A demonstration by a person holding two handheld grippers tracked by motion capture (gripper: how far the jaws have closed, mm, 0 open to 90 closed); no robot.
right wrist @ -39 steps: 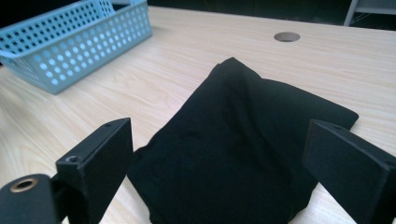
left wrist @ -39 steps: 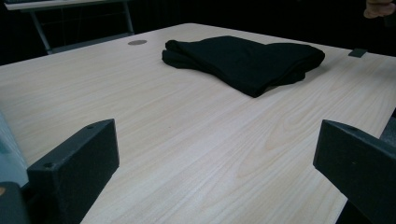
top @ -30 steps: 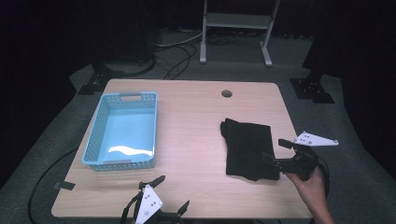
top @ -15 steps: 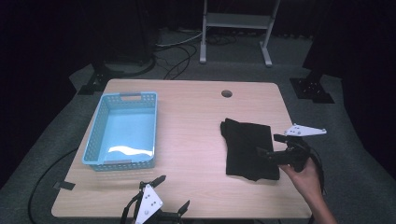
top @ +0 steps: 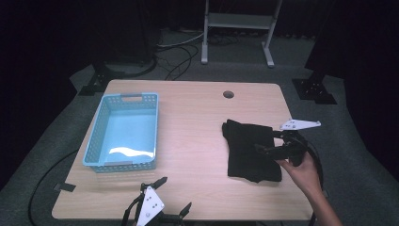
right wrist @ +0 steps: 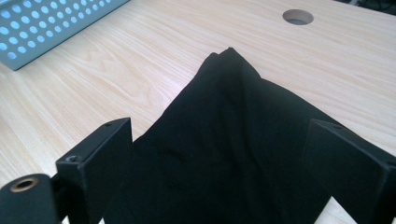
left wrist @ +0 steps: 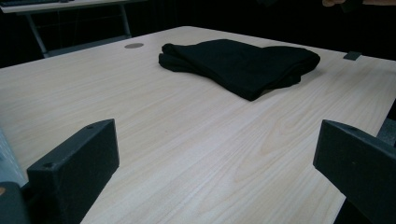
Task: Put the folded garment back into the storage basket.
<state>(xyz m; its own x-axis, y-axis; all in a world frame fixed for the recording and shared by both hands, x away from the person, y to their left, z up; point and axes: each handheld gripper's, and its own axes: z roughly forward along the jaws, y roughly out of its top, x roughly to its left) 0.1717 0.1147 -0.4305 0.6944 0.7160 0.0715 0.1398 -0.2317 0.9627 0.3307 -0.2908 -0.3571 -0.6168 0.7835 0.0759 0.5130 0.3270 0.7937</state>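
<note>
Two grippers, one per hand.

Right gripper (top: 272, 142): lower right of the high view, held by one hand (top: 305, 172) entering from the bottom right corner; jaws spread wide, released, grasping nothing; grey three-cornered plate on top. Poised over the right edge of the folded black cloth (top: 249, 149), jaws pointing left across it. In the right gripper view (right wrist: 224, 175), both jaws rising from the bottom corners, the black cloth (right wrist: 233, 140) lying between and beneath them, its far corner peaked toward the upper middle of the frame. Contact with the fabric: cannot tell.

Left gripper (top: 175, 197): bottom centre-left of the high view, at the near table edge; jaws apart, released, empty. In the left gripper view (left wrist: 215, 158), jaws at lower left and lower right, bare wood between; cloth (left wrist: 243, 63) well apart, in the upper middle of the frame.

One black cloth: folded, flat on the table, right of centre in the high view.

One blue basket (top: 98, 140): perforated walls, left of centre in the high view, well apart from the cloth; corner also at the upper left of the right gripper view (right wrist: 42, 28).

One wooden table (top: 193, 122): light grain, one round cable hole (top: 228, 94) near the far edge.

One metal stand (top: 237, 28): on the floor beyond the table, upper middle of the high view.
</note>
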